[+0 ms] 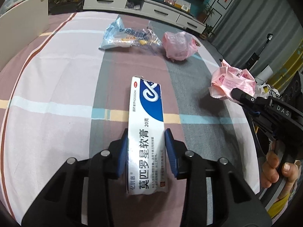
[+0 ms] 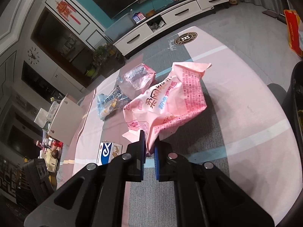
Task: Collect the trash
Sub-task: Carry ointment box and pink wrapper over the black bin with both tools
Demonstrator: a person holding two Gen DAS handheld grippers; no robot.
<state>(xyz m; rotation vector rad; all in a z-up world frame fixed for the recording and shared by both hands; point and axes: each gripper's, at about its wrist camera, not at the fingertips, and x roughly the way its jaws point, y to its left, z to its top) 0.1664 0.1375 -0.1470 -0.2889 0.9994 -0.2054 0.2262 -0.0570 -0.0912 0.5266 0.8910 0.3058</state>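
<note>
Left gripper [image 1: 145, 149] clamped on ointment box [image 1: 145, 124], right gripper [image 2: 149, 157] on pink wrapper [image 2: 166, 102] — striped tablecloth [image 1: 56, 79].

Close wrist views, shared tablecloth [image 1: 56, 87].

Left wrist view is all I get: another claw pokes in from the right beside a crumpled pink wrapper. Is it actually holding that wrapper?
Observer: Yes. The right wrist view shows the right claw shut on the lower edge of the crumpled pink wrapper.
Operator: What does the far end of my white and blue cardboard box look like?
Observer: It is open, with a flap ajar.
Operator: Anything on the cloth that I miss?
Observer: A round dark emblem with an H, at the far corner of the striped cloth.
</note>
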